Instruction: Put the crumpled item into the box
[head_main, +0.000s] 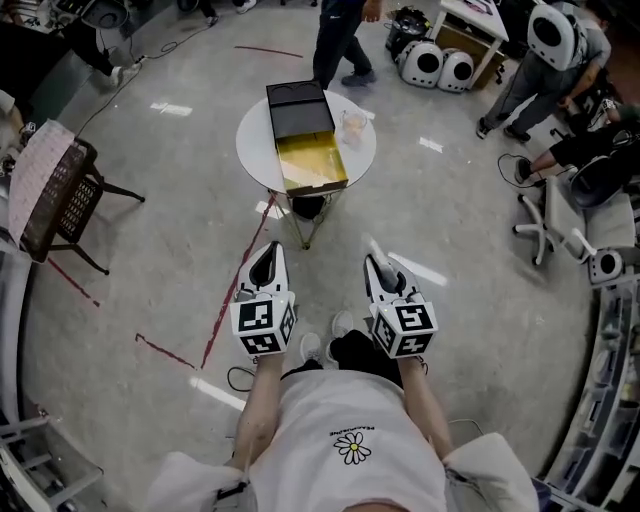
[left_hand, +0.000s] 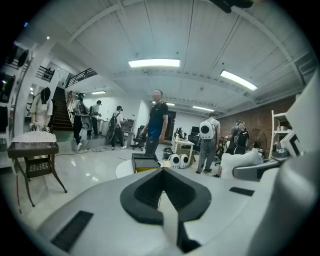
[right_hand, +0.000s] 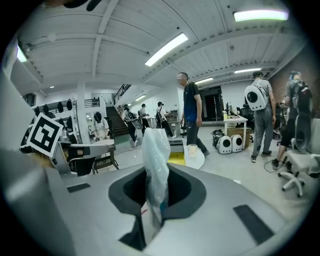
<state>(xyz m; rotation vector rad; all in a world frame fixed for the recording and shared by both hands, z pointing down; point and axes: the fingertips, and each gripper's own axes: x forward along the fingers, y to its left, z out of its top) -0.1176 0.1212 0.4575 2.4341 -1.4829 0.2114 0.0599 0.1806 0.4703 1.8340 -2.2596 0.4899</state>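
Note:
An open box (head_main: 311, 165) with a gold inside and a black lid (head_main: 299, 110) lies on a small round white table (head_main: 252, 140) a few steps ahead of me. It also shows far off as the box (left_hand: 144, 162) and the box (right_hand: 176, 156). My right gripper (head_main: 374, 252) is shut on a crumpled clear plastic wrapper (right_hand: 156, 160), which sticks up from between the jaws of the right gripper (right_hand: 154, 197). My left gripper (head_main: 268, 256) is level with it to the left; the left gripper (left_hand: 161, 192) is shut with nothing in it.
A clear cup (head_main: 352, 125) stands on the table beside the box. A dark woven chair (head_main: 60, 195) is at the left and an office chair (head_main: 560, 225) at the right. People stand beyond the table. Red tape lines (head_main: 228, 290) mark the grey floor.

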